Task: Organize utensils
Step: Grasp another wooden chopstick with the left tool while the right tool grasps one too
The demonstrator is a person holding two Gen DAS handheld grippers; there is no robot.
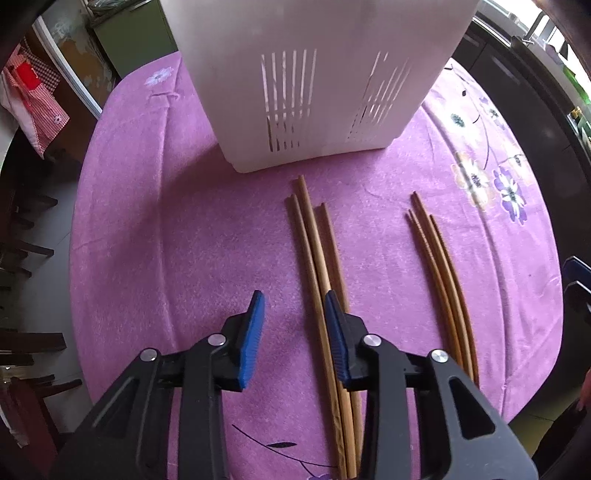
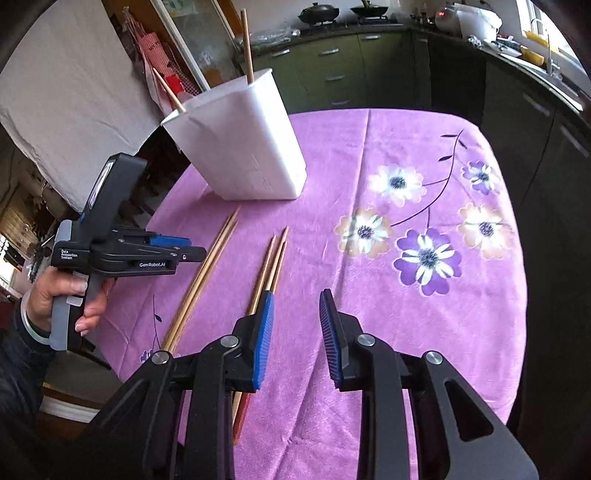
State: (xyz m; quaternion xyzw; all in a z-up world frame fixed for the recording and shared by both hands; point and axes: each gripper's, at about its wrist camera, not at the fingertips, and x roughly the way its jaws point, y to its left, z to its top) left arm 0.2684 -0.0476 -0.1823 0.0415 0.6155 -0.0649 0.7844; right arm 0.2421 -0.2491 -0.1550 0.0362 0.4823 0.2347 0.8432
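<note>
Hand-held gripper (image 2: 296, 295) view alone shows holder (image 2: 236, 144) contents — two chopsticks (image 2: 246, 46)

The white holder (image 1: 306, 85) is cut off by the top edge in the left wrist view, so its rim and contents are not visible there. The near ends of the left chopstick bundle (image 1: 321, 266) pass behind the left gripper's right finger (image 1: 338, 339) and out of frame. In the right wrist view, the near ends of the right chopstick bundle (image 2: 271, 258) are hidden behind the right gripper's left finger (image 2: 264, 339). The lower parts of two chopsticks in the holder (image 2: 247, 44) are concealed by its wall. Items on the far kitchen counter (image 2: 476, 22) are too small to identify.
</note>
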